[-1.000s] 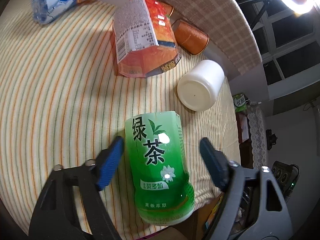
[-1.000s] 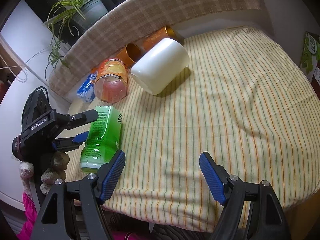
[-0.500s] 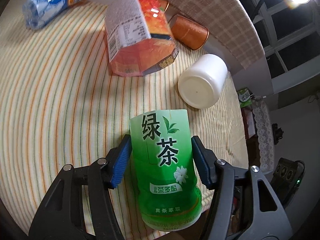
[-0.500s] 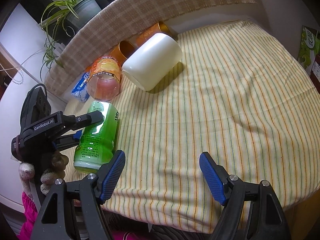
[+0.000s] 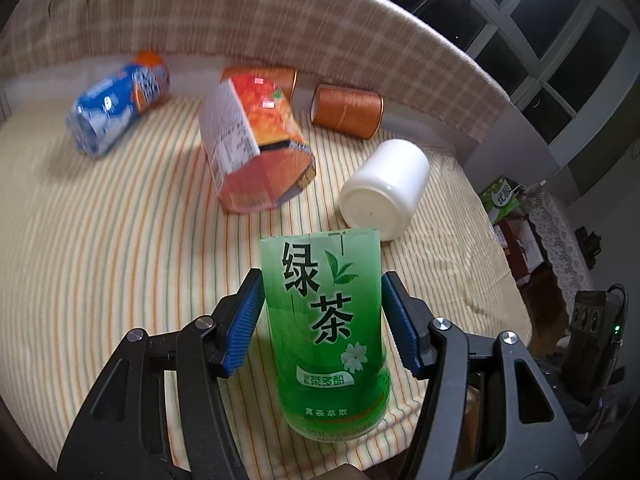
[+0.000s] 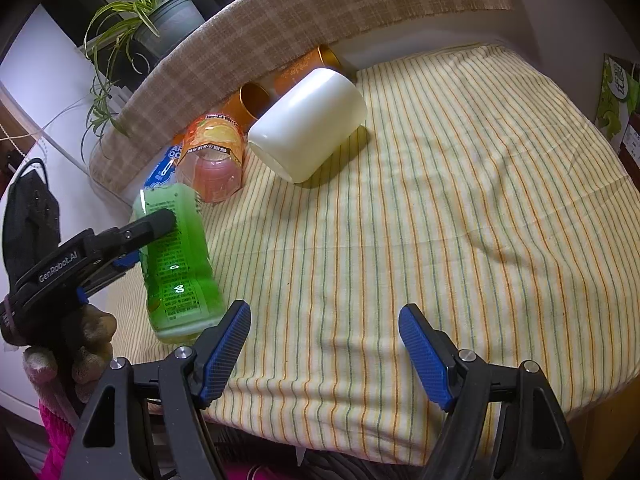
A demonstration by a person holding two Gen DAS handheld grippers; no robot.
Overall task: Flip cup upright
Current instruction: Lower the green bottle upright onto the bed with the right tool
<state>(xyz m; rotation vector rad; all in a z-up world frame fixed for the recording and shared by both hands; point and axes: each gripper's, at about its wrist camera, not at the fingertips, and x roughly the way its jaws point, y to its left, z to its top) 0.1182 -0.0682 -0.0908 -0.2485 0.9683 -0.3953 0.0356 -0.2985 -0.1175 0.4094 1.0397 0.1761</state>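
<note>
Green tea cup [image 5: 326, 332] clamped mid-body by left gripper [image 5: 322, 320], base toward 6 o'clock for tipping upright; right gripper [image 6: 324, 354] wide open, empty.

- Striped cloth [image 6: 440, 200]: covers the table.
- Plaid cloth [image 6: 320, 4]: draped along the far edge.
- Potted plant [image 6: 160, 12]: behind the plaid cloth, leaves trailing.
- White cup [image 6: 308, 124]: on its side.
- Orange-label cup [image 5: 256, 148]: on its side, just beside the white cup.
- Blue cup [image 5: 116, 112]: on its side, blurred.
- Copper tin [image 5: 346, 110]: on its side by the plaid cloth.
- Green box [image 5: 502, 198]: beyond the table.
- Window [image 5: 560, 40]: dark panes.
</note>
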